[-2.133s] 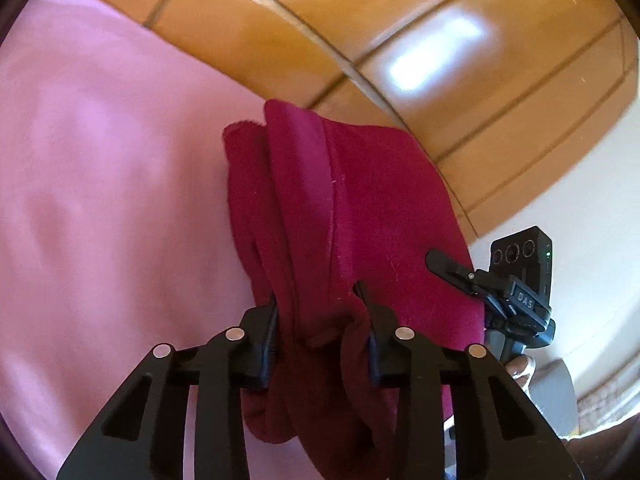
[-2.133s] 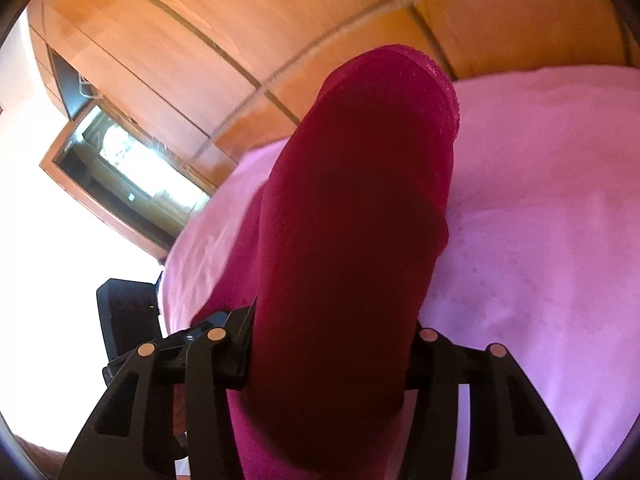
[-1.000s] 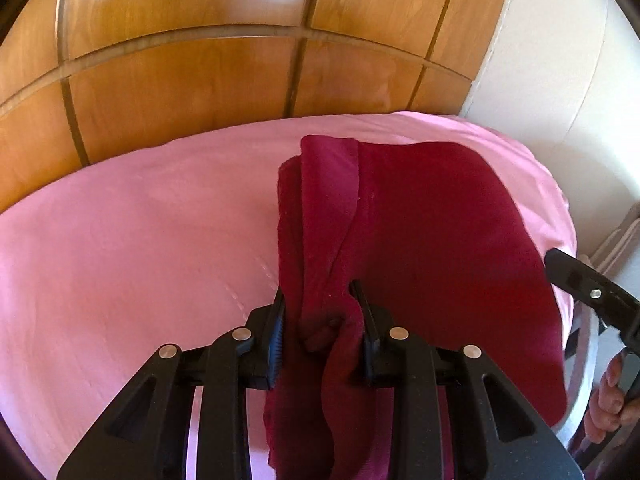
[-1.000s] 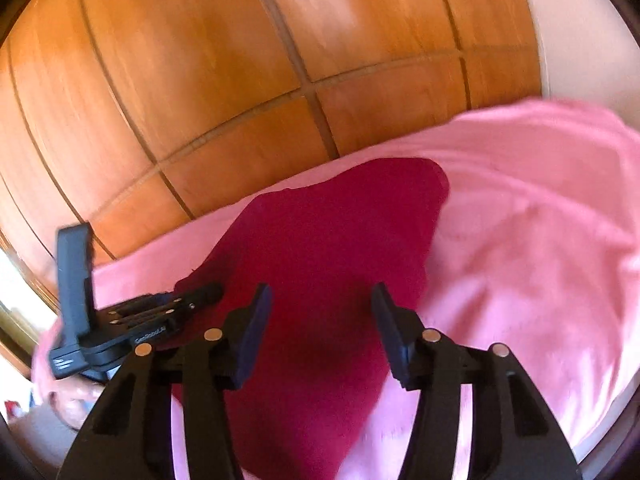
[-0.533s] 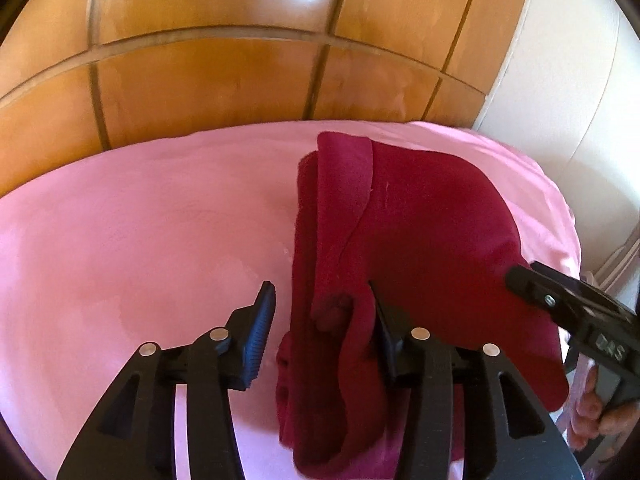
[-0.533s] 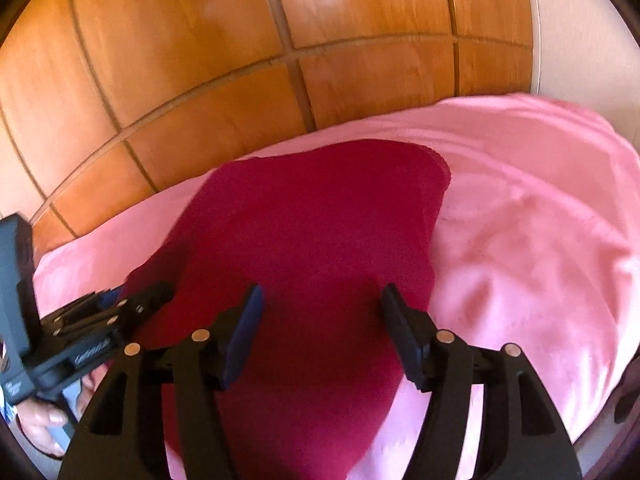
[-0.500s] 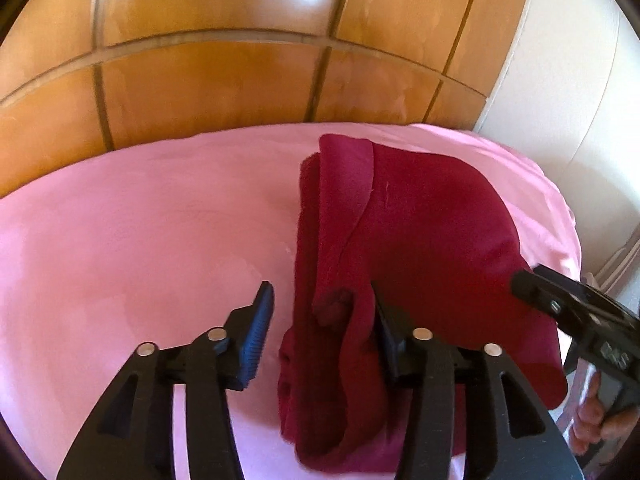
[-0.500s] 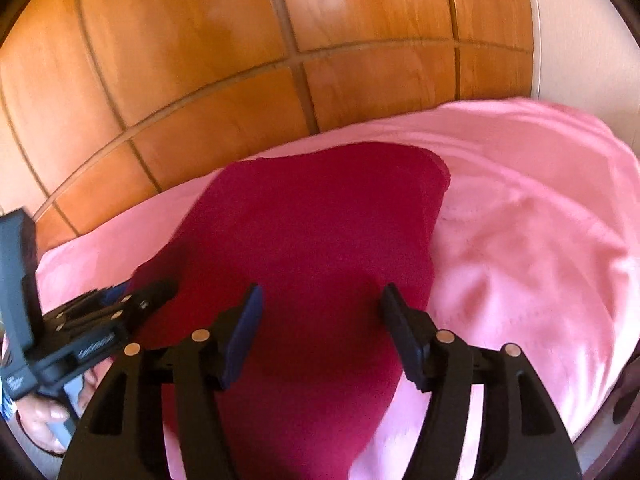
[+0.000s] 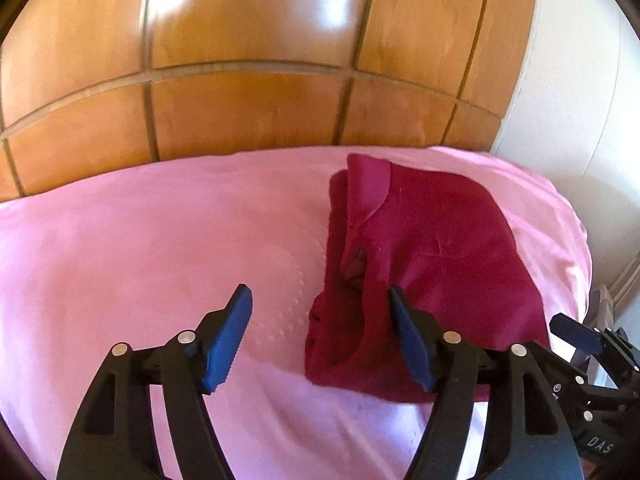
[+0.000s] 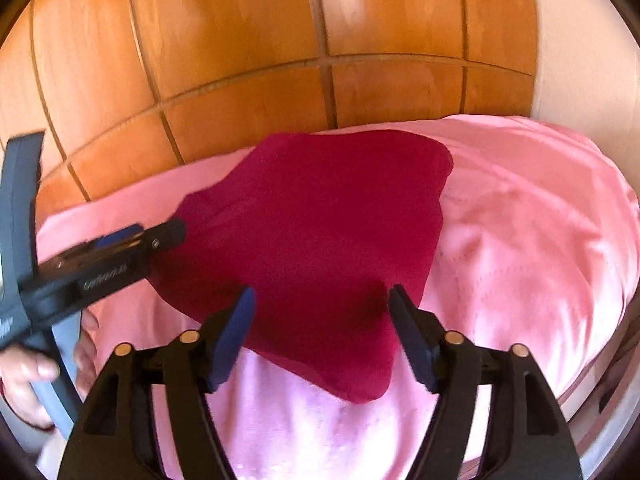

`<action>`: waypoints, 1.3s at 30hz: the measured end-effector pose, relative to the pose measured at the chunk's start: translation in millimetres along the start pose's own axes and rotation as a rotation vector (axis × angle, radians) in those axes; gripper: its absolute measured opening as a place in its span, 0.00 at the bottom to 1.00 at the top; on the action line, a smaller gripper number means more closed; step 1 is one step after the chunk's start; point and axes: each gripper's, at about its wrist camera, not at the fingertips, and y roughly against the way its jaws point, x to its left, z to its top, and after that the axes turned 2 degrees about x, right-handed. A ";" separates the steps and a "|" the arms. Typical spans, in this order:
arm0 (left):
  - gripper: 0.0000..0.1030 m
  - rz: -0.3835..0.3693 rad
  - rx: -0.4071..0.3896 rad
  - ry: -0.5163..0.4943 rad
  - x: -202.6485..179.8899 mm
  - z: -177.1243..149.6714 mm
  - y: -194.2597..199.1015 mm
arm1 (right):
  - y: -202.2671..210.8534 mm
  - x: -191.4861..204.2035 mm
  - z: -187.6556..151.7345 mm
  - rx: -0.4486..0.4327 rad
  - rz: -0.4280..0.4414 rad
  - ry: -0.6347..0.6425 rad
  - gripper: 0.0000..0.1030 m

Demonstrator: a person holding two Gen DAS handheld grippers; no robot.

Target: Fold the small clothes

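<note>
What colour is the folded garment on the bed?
Dark crimson red, plain with no pattern. The folded garment shows best in the left wrist view, lying on the pink sheet.

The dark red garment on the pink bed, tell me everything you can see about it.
The dark red garment is a soft, fleece-like piece folded into a compact, roughly rectangular bundle of several layers. It lies flat on the pink sheet, near the wooden panelled wall. One long side shows stacked folded edges with a small pucker midway; the top is smooth. Nothing grips it: the left gripper and the right gripper are both opening, pads clear of the cloth.
</note>
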 end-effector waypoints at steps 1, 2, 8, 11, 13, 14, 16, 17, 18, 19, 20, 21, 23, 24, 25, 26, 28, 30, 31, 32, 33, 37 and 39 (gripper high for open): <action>0.67 0.005 -0.005 0.003 1.0 -1.0 4.2 | 3.5 2.6 0.2 -0.006 -0.002 -0.004 0.76; 0.67 0.010 -0.010 0.007 2.7 -3.0 9.1 | 7.1 6.5 -0.6 -0.016 -0.015 -0.004 0.78; 0.73 0.053 -0.041 0.018 9.4 -14.5 31.1 | 19.8 22.8 -8.4 -0.051 -0.083 -0.017 0.89; 0.73 0.066 -0.044 0.031 12.9 -21.0 38.0 | 22.1 25.5 -12.7 -0.060 -0.120 -0.038 0.91; 0.73 0.074 -0.050 0.038 15.2 -25.0 42.7 | 23.0 25.4 -16.2 -0.062 -0.142 -0.059 0.94; 0.73 0.083 -0.053 0.042 17.0 -28.2 45.8 | 24.4 25.9 -19.6 -0.069 -0.169 -0.076 0.95; 0.73 0.097 -0.056 0.047 18.3 -31.9 49.9 | 26.0 27.2 -23.5 -0.075 -0.192 -0.095 0.97; 0.73 0.106 -0.060 0.051 19.8 -34.5 53.1 | 26.8 29.0 -26.4 -0.078 -0.208 -0.103 0.97; 0.73 0.114 -0.062 0.053 20.2 -36.5 54.8 | 27.3 30.5 -28.3 -0.082 -0.222 -0.107 0.97; 0.73 0.122 -0.062 0.053 20.1 -38.4 56.4 | 27.2 31.7 -29.6 -0.084 -0.232 -0.110 0.97; 0.73 0.129 -0.059 0.049 20.3 -40.6 57.9 | 26.6 32.8 -30.7 -0.085 -0.237 -0.116 0.97; 0.73 0.135 -0.060 0.049 20.7 -42.6 59.6 | 26.2 34.1 -31.6 -0.084 -0.241 -0.123 0.97; 0.79 0.145 -0.065 0.051 22.4 -45.1 62.1 | 26.4 35.8 -32.1 -0.087 -0.249 -0.127 0.97; 0.80 0.148 -0.068 0.052 23.0 -46.6 63.4 | 26.9 36.4 -32.3 -0.091 -0.253 -0.129 0.97; 0.80 0.152 -0.071 0.054 23.7 -47.6 64.8 | 27.9 37.0 -32.6 -0.095 -0.256 -0.132 0.97; 0.82 0.157 -0.073 0.057 24.3 -48.3 65.8 | 28.2 37.5 -32.8 -0.099 -0.257 -0.133 0.97; 0.84 0.162 -0.072 0.058 25.2 -49.6 67.0 | 28.7 38.3 -33.3 -0.102 -0.258 -0.128 0.97; 0.84 0.167 -0.077 0.063 26.6 -50.1 69.1 | 29.1 38.7 -33.6 -0.095 -0.245 -0.128 0.97; 0.85 0.170 -0.079 0.064 27.1 -49.9 70.0 | 29.7 39.2 -34.0 -0.093 -0.239 -0.130 0.97; 0.85 0.170 -0.079 0.064 27.4 -50.3 70.5 | 29.6 39.4 -34.5 -0.093 -0.237 -0.128 0.97; 0.85 0.169 -0.079 0.065 28.0 -50.0 70.8 | 29.6 39.7 -34.1 -0.094 -0.236 -0.123 0.97; 0.88 0.173 -0.083 0.062 27.7 -50.1 72.8 | 31.3 42.2 -33.3 -0.099 -0.221 -0.111 0.98; 0.89 0.175 -0.085 0.063 27.3 -50.1 73.8 | 31.1 43.1 -32.6 -0.099 -0.209 -0.101 0.98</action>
